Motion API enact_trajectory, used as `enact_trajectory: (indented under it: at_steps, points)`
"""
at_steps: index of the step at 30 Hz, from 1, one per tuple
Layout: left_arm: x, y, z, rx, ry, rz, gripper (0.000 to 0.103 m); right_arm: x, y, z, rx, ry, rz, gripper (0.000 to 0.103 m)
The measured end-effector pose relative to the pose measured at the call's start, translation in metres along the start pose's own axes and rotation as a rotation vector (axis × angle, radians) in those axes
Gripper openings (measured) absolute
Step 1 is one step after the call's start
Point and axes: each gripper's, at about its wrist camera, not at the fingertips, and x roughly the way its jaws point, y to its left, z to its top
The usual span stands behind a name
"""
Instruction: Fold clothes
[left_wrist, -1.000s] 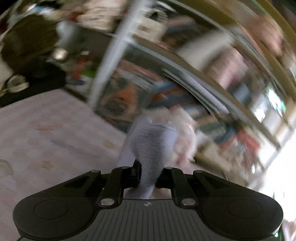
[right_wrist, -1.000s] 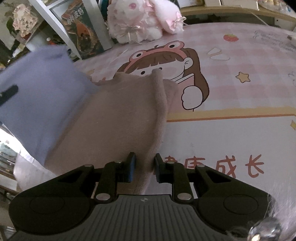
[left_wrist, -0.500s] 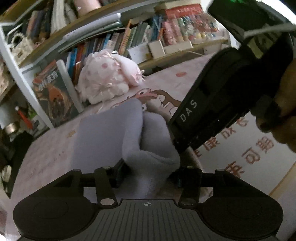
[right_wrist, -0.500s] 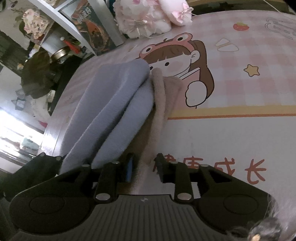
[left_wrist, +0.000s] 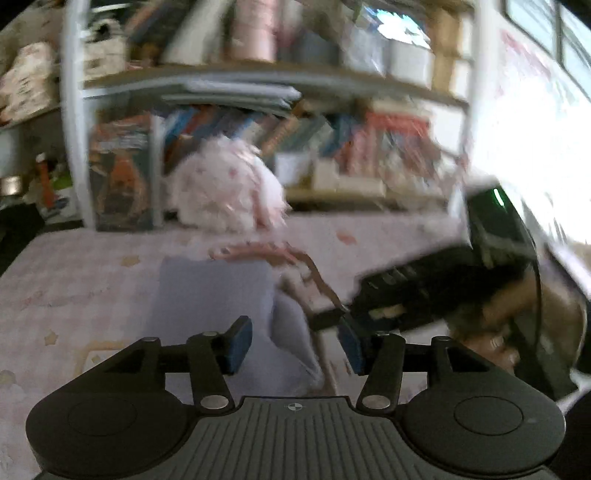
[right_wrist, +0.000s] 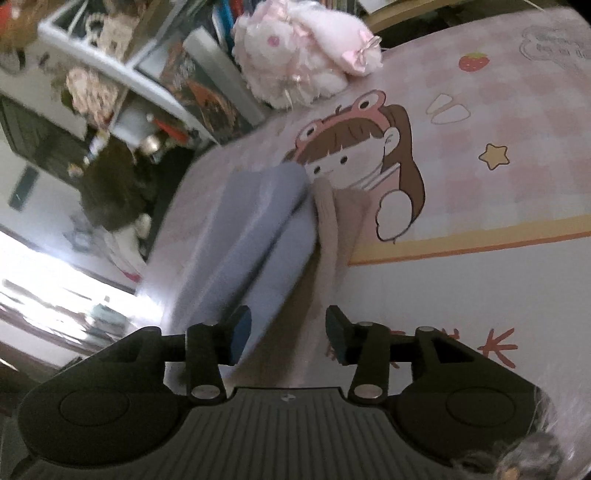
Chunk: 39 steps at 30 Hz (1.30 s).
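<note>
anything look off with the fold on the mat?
Slightly. The lavender fleece cloth lies folded over the beige fleece cloth, but offset: a beige strip shows along its right edge. Both layers bulge rather than lie flat. Nothing looks spilled or damaged.

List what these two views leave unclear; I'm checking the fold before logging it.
- Garment type: in the right wrist view the lavender cloth and beige cloth are folded, and their near ends are hidden under the right tongs, whose jaws are opening.
- Left wrist view: motion blur smears the bookshelf and the plush toy.
- Left tongs: open; blur hides whether the cloth touches the pads.
</note>
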Motion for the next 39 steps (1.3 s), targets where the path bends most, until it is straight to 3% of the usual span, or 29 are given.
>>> enact_trajectory:
  at_steps: [3, 5, 8, 10, 15, 17, 18, 22, 24, 26, 32, 34, 38, 39]
  points:
    - [0.022, 0.025, -0.004, -0.069, 0.032, 0.113, 0.049, 0.002, 0.000, 0.006, 0.045, 0.007, 0.054, 0.052]
    - [0.042, 0.036, -0.012, -0.065, 0.096, 0.169, 0.048, 0.007, 0.001, 0.009, 0.064, 0.012, 0.079, 0.058]
    - [0.059, 0.033, -0.033, 0.000, 0.175, 0.135, 0.047, 0.022, 0.004, 0.014, 0.095, 0.040, 0.092, 0.066]
    - [0.062, 0.030, -0.042, 0.031, 0.195, 0.116, 0.048, 0.036, 0.005, 0.019, 0.111, 0.050, 0.077, 0.066]
    - [0.067, 0.033, -0.051, 0.002, 0.208, 0.084, 0.047, 0.065, 0.012, 0.030, 0.103, 0.029, 0.024, 0.066]
    - [0.069, 0.032, -0.050, 0.023, 0.213, 0.080, 0.047, 0.067, 0.023, 0.034, 0.044, -0.010, 0.009, 0.047]
    - [0.069, 0.032, -0.050, 0.036, 0.218, 0.078, 0.047, 0.062, 0.030, 0.036, 0.005, -0.045, 0.040, 0.042]
    - [0.070, 0.034, -0.053, 0.059, 0.221, 0.058, 0.048, 0.022, 0.048, 0.032, -0.111, -0.193, 0.286, 0.042]
    - [0.070, 0.035, -0.053, 0.061, 0.220, 0.053, 0.049, 0.016, 0.048, 0.031, -0.122, -0.190, 0.248, 0.044]
    - [0.070, 0.036, -0.053, 0.062, 0.219, 0.048, 0.049, 0.019, 0.044, 0.030, -0.138, -0.169, 0.119, 0.044]
    - [0.070, 0.039, -0.053, 0.071, 0.218, 0.034, 0.049, 0.040, 0.037, 0.027, -0.127, -0.123, -0.066, 0.044]
    - [0.070, 0.039, -0.053, 0.072, 0.215, 0.034, 0.049, 0.049, 0.038, 0.030, -0.141, -0.130, -0.164, 0.044]
    - [0.070, 0.038, -0.053, 0.071, 0.214, 0.037, 0.049, 0.061, 0.039, 0.033, -0.162, -0.115, -0.209, 0.045]
    - [0.070, 0.038, -0.053, 0.073, 0.216, 0.036, 0.049, 0.063, 0.042, 0.033, -0.177, -0.112, -0.211, 0.038]
